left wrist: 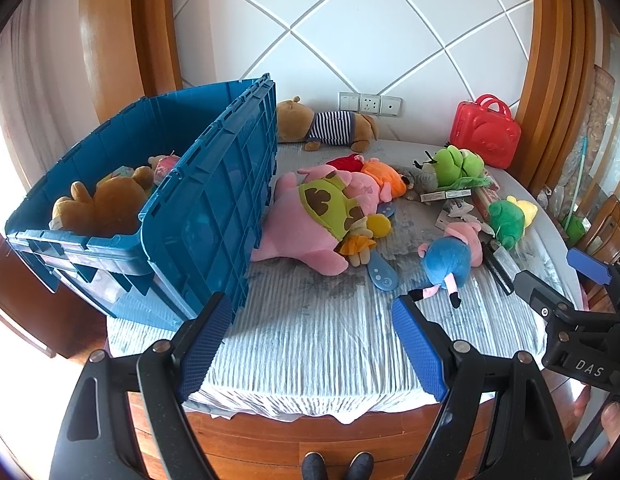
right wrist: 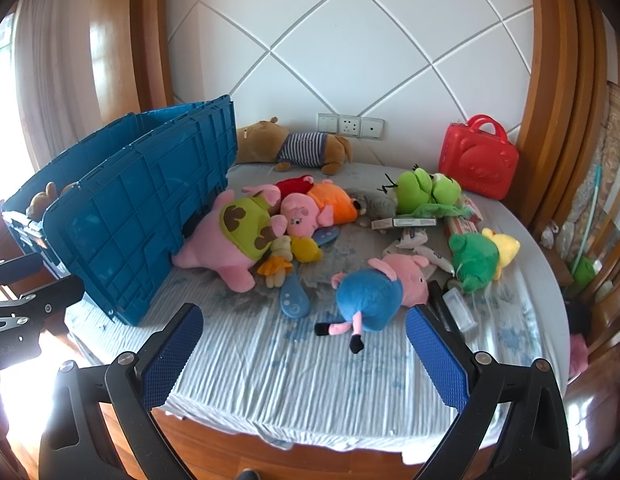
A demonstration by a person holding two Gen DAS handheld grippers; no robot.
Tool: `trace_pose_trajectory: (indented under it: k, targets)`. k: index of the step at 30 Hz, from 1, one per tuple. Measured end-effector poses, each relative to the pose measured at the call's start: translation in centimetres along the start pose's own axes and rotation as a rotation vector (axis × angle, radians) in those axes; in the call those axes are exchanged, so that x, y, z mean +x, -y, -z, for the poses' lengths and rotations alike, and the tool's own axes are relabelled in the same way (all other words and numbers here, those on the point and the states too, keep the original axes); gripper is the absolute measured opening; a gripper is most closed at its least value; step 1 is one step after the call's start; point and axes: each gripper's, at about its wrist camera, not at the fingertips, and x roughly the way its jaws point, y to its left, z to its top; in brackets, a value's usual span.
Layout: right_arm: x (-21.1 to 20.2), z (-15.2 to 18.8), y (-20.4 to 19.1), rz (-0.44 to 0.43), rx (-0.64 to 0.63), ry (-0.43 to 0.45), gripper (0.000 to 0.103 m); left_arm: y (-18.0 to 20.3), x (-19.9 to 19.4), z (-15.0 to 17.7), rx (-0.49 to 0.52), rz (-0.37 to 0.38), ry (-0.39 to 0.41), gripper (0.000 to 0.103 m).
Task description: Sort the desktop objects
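Observation:
A blue crate stands at the table's left with its lid up; a brown plush bear lies inside. Plush toys lie across the cloth: a large pink one in green shorts, a pig in a blue shirt, a green frog, a small green plush. My left gripper is open and empty over the table's front edge. My right gripper is open and empty, just in front of the blue-shirted pig.
A red toy case and a brown striped-shirt plush sit at the back wall. Blue paddles, boxes and a black object lie among the toys. Wooden chairs stand at right.

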Motion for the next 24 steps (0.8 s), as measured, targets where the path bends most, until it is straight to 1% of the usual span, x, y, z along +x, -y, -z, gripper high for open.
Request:
trace_pose_trajectory:
  k: [24]
  targets:
    - [0.4,-0.29,0.59,0.008,-0.001,0.0,0.103,0.34,0.79,-0.79,0.002,0.005,-0.016,0.083]
